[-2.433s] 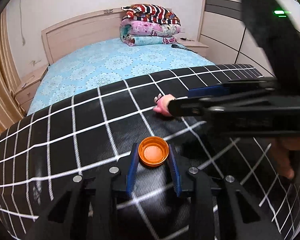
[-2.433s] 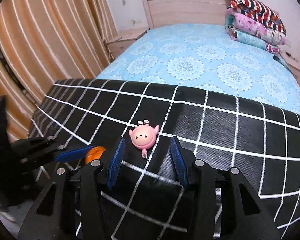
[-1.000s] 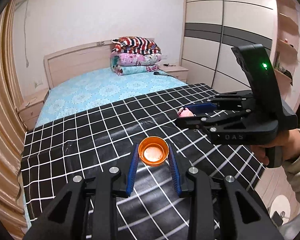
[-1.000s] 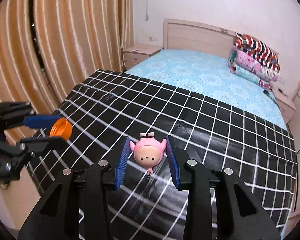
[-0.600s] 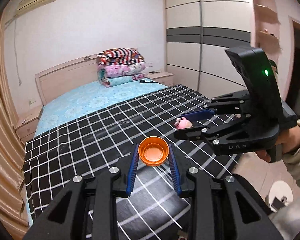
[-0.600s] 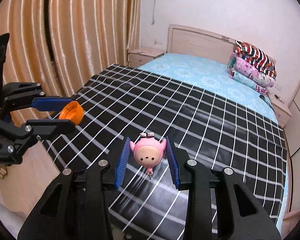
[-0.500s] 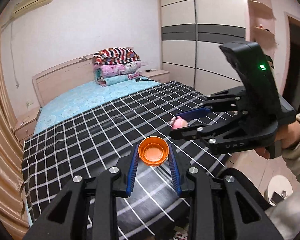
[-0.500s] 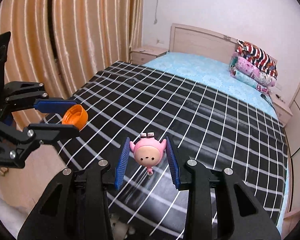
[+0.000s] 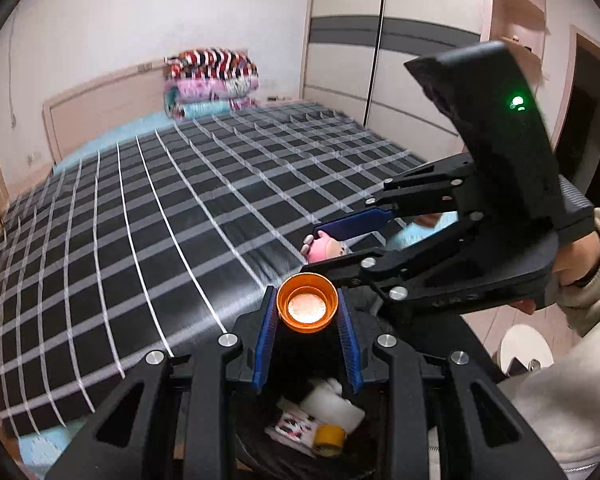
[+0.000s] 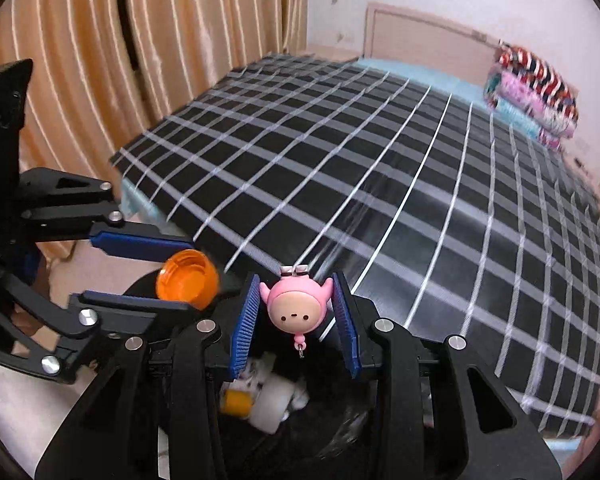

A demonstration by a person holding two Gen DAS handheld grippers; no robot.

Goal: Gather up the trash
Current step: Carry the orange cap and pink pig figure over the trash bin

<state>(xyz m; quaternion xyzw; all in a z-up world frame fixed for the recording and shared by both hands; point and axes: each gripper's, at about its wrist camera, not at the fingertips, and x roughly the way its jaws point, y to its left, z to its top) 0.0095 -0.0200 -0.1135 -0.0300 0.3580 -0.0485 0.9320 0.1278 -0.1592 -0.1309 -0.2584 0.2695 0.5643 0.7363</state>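
Left gripper (image 9: 307,309) clamps round orange plastic bottle cap (image 9: 307,308); right gripper (image 10: 296,312) at 3 o'clock clamps pink round-headed toy figurine (image 10: 295,310); both above black bin (image 10: 340,436).

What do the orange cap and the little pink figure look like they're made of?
Cap: probably hard plastic. It has a smooth, glossy orange wall and a pale liner shows inside. Figure: likely soft vinyl or rubbery plastic. It has a matte, evenly coloured pink skin with rounded moulded shapes, and a small metal loop hangs below. I can't tell how firm it is.
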